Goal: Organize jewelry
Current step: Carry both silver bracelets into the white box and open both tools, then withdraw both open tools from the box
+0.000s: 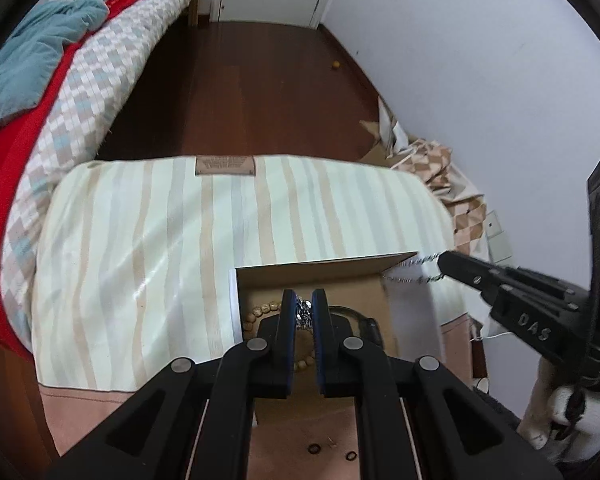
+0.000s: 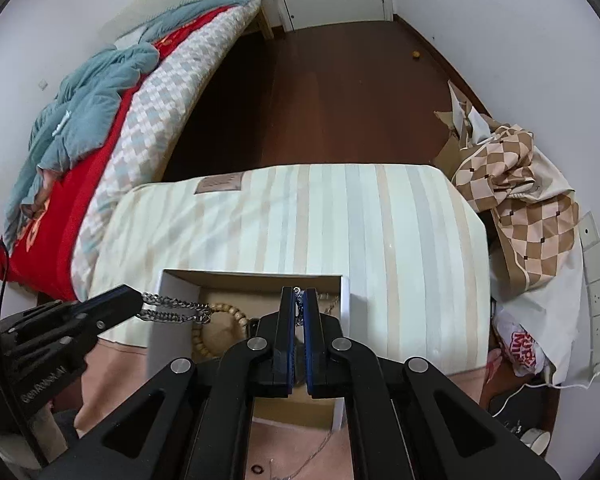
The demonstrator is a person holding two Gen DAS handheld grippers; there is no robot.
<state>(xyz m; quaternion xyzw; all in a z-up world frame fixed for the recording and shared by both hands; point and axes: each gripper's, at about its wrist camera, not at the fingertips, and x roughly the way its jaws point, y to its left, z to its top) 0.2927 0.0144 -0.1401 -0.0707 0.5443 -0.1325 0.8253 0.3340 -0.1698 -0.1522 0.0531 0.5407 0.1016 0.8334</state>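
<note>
Chain [image 1: 414, 270] comes first in the left wrist view: a silver, twisted-link chain strung in a doubled line over the right wall of the box [image 1: 312, 280], one end running to the right claw [image 1: 446, 264] beyond that wall. The left claw [image 1: 304, 314] sits low over the box with its fingers pressed nearly together on a glittering bunch of links. Both claws seem to share the same chain, probably so it stays taut and untangled while being lowered into the box. Inside, a wooden bead bracelet [image 1: 260, 312] lies against the left wall, and a dark band, possibly a watch [image 1: 364, 322], lies toward the right wall. Two small dark rings [image 1: 314, 449] rest on the pink cloth in front of the box.

From the right wrist view, the chain [image 2: 172, 309] shows clearly as two shiny strands crossing the box's [image 2: 346, 292] left wall, pinched by the left claw [image 2: 140, 304] outside that wall. The right claw [image 2: 299, 304], above the box's middle, is closed on a few silver links. The bead bracelet [image 2: 220, 328] curls just inside the left wall. A thin fine chain [image 2: 312, 456] trails on the cloth in front of the box, not yet put away.
</note>
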